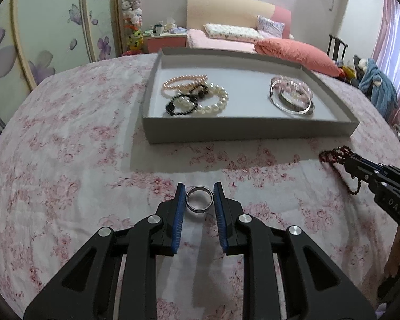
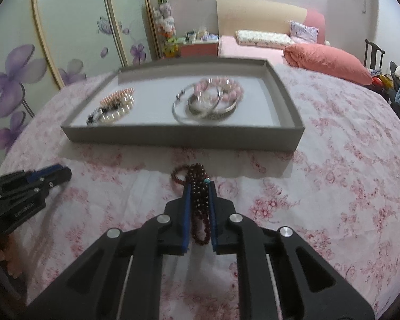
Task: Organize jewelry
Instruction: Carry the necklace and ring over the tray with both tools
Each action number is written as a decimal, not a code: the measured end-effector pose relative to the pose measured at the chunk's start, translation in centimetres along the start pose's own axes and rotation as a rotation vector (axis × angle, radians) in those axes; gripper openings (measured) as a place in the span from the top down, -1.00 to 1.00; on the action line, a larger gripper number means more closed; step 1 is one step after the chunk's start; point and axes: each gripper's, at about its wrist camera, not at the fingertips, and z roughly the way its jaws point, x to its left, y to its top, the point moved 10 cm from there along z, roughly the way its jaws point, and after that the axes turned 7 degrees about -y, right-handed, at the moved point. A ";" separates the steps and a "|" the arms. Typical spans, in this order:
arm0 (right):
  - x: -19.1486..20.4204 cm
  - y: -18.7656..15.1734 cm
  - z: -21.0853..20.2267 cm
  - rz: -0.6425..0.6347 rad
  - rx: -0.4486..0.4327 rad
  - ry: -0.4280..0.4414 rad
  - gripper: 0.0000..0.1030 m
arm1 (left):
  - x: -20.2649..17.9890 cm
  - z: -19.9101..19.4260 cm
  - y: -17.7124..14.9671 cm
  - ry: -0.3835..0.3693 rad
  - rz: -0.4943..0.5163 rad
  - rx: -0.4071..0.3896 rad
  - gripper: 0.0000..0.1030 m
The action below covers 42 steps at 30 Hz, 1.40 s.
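A grey tray stands on the floral bedspread. It holds pearl and black bead bracelets at its left and silver bangles with pink beads at its right. My left gripper has its jaws around a silver ring on the bedspread, pads touching its sides. My right gripper is shut on a dark red bead bracelet, whose loops hang between the pads. It also shows at the right edge of the left wrist view. The tray shows in the right wrist view.
A pink bed with pillows lies behind the tray. A wardrobe with purple flower panels stands at the left. A chair with clothes is at the far right.
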 end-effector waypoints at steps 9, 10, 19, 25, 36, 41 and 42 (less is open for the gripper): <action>0.3 3.0 -4.3 0.050 -0.152 0.039 0.76 | -0.7 -4.5 2.2 -0.012 0.000 -0.181 0.56; 0.4 3.3 -4.8 0.051 -0.172 0.040 0.76 | -0.8 -5.0 2.3 -0.009 0.008 -0.201 0.56; 1.1 6.0 -9.4 0.038 -0.359 0.020 0.77 | -2.1 -9.1 4.6 0.034 0.060 -0.382 0.56; 1.8 7.1 -11.8 0.013 -0.472 -0.019 0.77 | -2.7 -10.4 5.4 0.045 0.083 -0.443 0.56; 2.1 8.5 -13.3 0.007 -0.561 -0.066 0.77 | -3.9 -10.7 6.3 0.029 0.116 -0.479 0.56; 2.1 9.3 -13.3 0.004 -0.572 -0.075 0.77 | -4.2 -10.5 7.1 0.025 0.120 -0.486 0.56; 2.2 9.4 -13.3 0.005 -0.575 -0.077 0.83 | -4.2 -10.4 7.4 0.025 0.119 -0.486 0.56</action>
